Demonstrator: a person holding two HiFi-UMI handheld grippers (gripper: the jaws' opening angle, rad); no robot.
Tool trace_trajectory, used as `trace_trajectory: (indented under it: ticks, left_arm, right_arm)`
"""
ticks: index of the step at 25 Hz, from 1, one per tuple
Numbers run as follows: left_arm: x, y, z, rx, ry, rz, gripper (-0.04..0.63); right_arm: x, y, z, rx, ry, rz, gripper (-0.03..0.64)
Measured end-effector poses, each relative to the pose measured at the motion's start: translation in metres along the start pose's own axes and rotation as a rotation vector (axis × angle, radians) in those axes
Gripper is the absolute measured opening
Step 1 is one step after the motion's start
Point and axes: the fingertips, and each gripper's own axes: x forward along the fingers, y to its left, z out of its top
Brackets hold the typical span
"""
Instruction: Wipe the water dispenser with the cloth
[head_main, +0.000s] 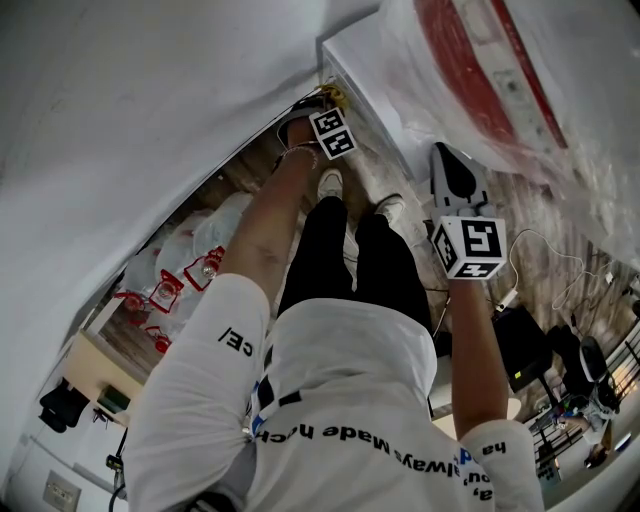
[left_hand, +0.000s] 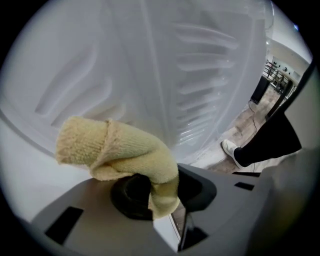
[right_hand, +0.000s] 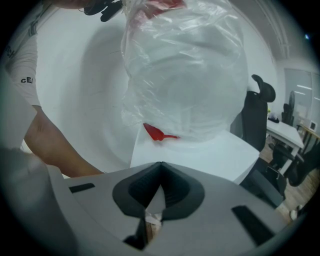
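The white water dispenser (head_main: 362, 62) stands against the wall, and its bottle (head_main: 500, 70) is wrapped in clear plastic with red print. My left gripper (head_main: 320, 108) is down by the dispenser's side, shut on a pale yellow cloth (left_hand: 125, 145). The cloth's bunched end sticks out past the jaws, close to a white ribbed surface under plastic film (left_hand: 200, 75). My right gripper (right_hand: 160, 165) is shut with nothing in it. It points at the dispenser's flat white top (right_hand: 200, 157) and the wrapped bottle (right_hand: 185, 65); in the head view the right gripper (head_main: 447, 158) hangs beside the dispenser.
The person's legs and white shoes (head_main: 330, 182) stand on the wooden floor right at the dispenser. Clear bags with red labels (head_main: 185, 270) lie along the wall. A black box (head_main: 525, 350) and cables are on the floor, and a black office chair (right_hand: 257, 112) and desks stand beyond.
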Motion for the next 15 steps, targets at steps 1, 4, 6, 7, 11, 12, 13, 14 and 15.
trace_trajectory:
  ticks: [1,4,6,7,11,12,13,14,15]
  left_arm:
    - [0.000,-0.004,0.001,0.002,-0.002,-0.003,0.124]
    - [0.000,-0.014,0.005,0.004,-0.009,-0.008,0.124]
    - [0.000,-0.019,0.008,0.006,-0.013,-0.010,0.124]
    - [0.000,-0.022,0.009,0.008,-0.015,-0.010,0.124]
    - [0.000,-0.033,0.012,0.023,-0.020,-0.017,0.124]
    - [-0.001,-0.037,0.014,0.030,-0.022,-0.021,0.124]
    - [-0.001,-0.041,0.015,0.037,-0.024,-0.025,0.124]
    - [0.000,-0.045,0.016,0.041,-0.025,-0.030,0.124]
    - [0.000,-0.049,0.017,0.041,-0.027,-0.035,0.124]
  right_arm:
    - [0.000,0.000,0.000,-0.001,-0.001,-0.001,0.006]
    - [0.000,0.000,0.000,-0.004,-0.002,-0.003,0.006]
    - [0.000,0.000,0.000,-0.004,-0.004,-0.002,0.006]
    - [0.000,0.000,0.000,-0.003,-0.004,-0.002,0.006]
    - [0.000,0.000,0.000,-0.002,-0.005,0.000,0.006]
    - [0.000,0.000,0.000,-0.002,-0.005,0.000,0.006]
    - [0.000,0.000,0.000,-0.002,-0.006,0.000,0.007]
    - [0.000,0.000,0.000,-0.001,-0.006,0.000,0.006]
    - [0.000,0.000,0.000,0.000,-0.007,0.000,0.006]
